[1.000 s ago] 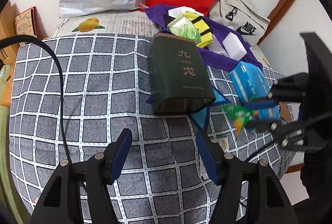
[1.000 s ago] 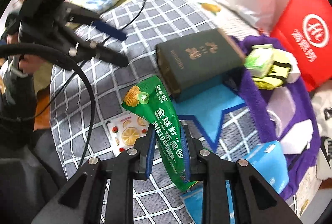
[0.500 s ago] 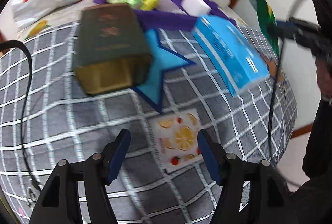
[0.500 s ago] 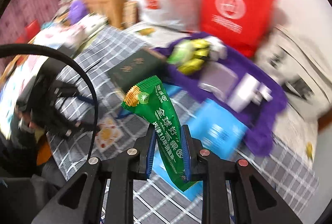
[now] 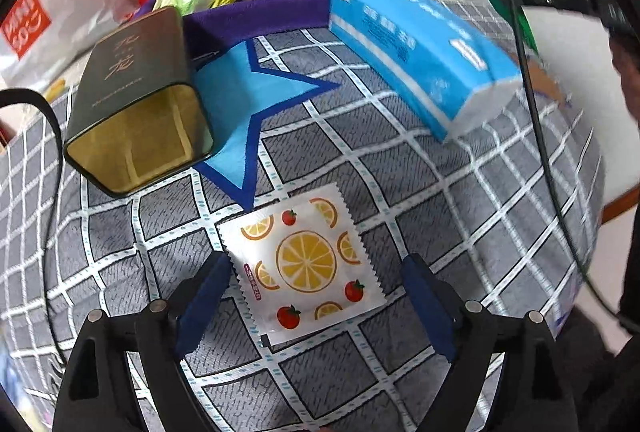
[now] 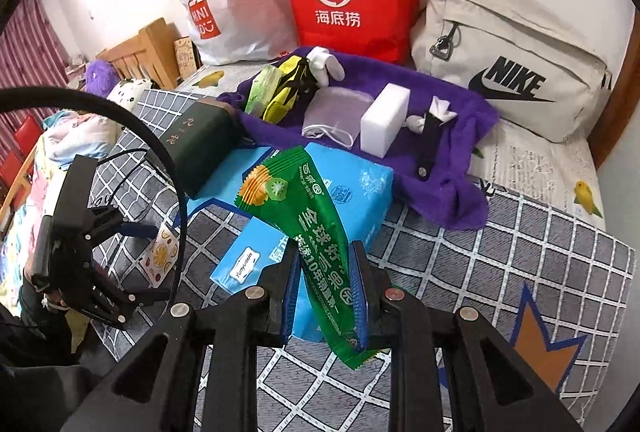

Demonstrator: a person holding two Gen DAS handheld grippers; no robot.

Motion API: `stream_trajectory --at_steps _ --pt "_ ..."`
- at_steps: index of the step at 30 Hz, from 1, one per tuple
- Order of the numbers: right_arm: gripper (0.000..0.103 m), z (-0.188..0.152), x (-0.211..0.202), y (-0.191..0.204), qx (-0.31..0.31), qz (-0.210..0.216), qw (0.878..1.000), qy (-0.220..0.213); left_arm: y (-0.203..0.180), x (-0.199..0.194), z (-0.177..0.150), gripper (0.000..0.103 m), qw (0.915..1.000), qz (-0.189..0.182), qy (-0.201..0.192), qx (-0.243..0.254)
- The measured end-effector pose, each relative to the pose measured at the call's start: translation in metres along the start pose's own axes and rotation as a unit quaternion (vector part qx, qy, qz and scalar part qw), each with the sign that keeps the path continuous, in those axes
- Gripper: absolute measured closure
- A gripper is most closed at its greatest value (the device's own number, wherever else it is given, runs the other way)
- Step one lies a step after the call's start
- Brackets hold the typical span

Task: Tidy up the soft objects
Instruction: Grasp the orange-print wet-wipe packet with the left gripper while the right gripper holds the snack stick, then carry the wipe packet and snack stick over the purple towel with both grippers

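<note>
Two grippers are over a grey checked bedcover (image 5: pixel 400 191). On the left gripper (image 5: pixel 316 296) the jaws are opening, and the white sachet with orange slices (image 5: pixel 306 264) lies flat on the cover between them, not pressed by the pads. The right gripper (image 6: pixel 326 284) is clenched on a green snack packet (image 6: pixel 316 228), lifted above the blue tissue pack (image 6: pixel 360 187). Behind it a purple towel (image 6: pixel 452 167) carries a white sponge block (image 6: pixel 384 119) and a yellow-green bundle (image 6: pixel 276 91)
</note>
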State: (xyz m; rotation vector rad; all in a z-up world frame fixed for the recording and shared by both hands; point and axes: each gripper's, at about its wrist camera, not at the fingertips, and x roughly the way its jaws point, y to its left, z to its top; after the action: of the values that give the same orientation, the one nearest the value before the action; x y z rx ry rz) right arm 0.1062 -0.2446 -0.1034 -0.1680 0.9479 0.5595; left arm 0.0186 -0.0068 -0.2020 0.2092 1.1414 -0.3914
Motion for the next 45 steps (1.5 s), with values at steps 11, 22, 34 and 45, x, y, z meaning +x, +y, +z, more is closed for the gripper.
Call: stream_trajectory --at_steps 11,22,34,45 --pt "0.080 -0.011 0.006 -0.006 0.015 0.015 1.000 -0.008 0.024 -0.013 -0.008 0.069 0.9983 0.012 -0.023 -0.052" --pt "0.080 -0.019 0.013 -0.004 0.023 0.034 0.999 -0.005 0.040 -0.013 -0.007 0.029 0.9972 -0.032 -0.014 -0.066" --pt "0.080 -0.020 0.010 -0.008 0.031 0.037 0.999 -0.010 -0.001 0.003 0.002 0.044 0.9989 0.034 -0.025 -0.020" --pt "0.079 -0.023 0.013 -0.005 0.033 0.044 0.998 -0.009 0.023 -0.013 0.003 0.079 0.9980 -0.012 -0.027 -0.056"
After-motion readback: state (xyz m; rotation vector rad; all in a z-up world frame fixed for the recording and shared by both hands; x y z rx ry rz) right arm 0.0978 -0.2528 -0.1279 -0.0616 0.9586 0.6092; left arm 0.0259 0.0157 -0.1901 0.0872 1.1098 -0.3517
